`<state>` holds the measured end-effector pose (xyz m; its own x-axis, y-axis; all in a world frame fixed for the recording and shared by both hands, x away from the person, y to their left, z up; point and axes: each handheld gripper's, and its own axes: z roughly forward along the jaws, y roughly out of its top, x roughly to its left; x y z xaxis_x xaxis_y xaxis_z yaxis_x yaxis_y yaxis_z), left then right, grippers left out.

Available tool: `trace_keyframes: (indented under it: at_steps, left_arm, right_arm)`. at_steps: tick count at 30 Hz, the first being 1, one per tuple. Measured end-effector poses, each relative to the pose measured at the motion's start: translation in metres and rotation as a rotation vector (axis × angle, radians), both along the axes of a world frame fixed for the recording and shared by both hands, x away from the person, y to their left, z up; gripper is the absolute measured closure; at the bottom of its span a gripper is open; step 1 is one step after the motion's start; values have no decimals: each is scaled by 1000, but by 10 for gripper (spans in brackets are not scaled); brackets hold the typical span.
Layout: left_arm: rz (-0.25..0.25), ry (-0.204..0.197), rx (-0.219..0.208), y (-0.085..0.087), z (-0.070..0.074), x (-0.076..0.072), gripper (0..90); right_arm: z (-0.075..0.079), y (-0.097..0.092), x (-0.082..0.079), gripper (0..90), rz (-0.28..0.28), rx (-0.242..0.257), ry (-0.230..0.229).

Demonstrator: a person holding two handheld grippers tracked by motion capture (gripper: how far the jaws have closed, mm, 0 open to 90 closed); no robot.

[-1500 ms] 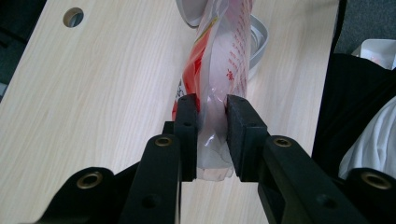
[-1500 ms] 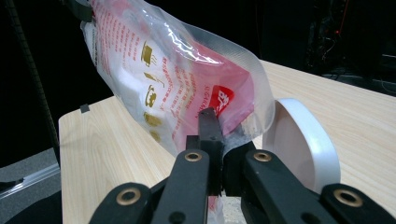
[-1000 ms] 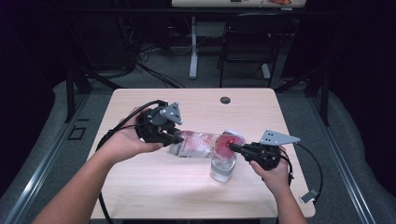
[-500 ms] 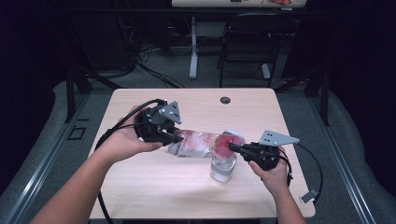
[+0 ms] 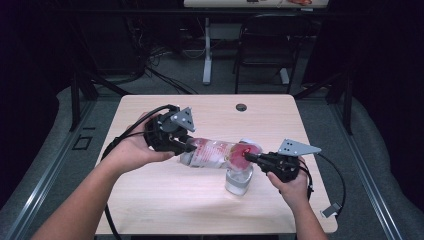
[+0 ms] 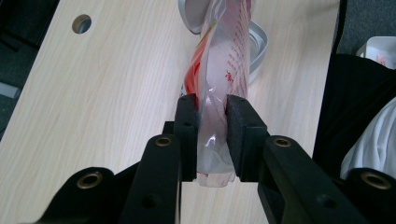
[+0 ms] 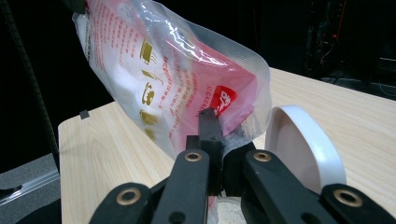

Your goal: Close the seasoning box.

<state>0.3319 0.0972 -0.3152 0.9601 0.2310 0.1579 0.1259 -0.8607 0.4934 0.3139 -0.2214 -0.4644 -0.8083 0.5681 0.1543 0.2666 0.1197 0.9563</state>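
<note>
You held the clear plastic bag with red and gold print [image 5: 216,153] stretched between your two grippers, lifted off the pale wooden table [image 5: 150,205] and lying nearly level above it. Your left gripper [image 5: 186,146] had its black jaws pressed against one end of the bag; in the left gripper view the film [image 6: 212,130] was pinched flat between the two pads. Your right gripper [image 5: 248,157] was clamped tight on the opposite, redder end, and in the right gripper view that corner [image 7: 224,109] was squeezed between its jaws. A clear glass jar [image 5: 238,179] stood on the table directly below the right-hand end of the bag, with its white round lid [image 7: 303,144] just beside your right gripper.
</note>
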Motion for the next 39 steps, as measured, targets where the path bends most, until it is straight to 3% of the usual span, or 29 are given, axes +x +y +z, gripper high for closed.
trace_keyframes:
  at_steps: [39]
  left_arm:
    - [-13, -22, 14, -4, 6, -3, 766]
  right_arm:
    - [-1, 0, 0, 897, -7, 0, 3]
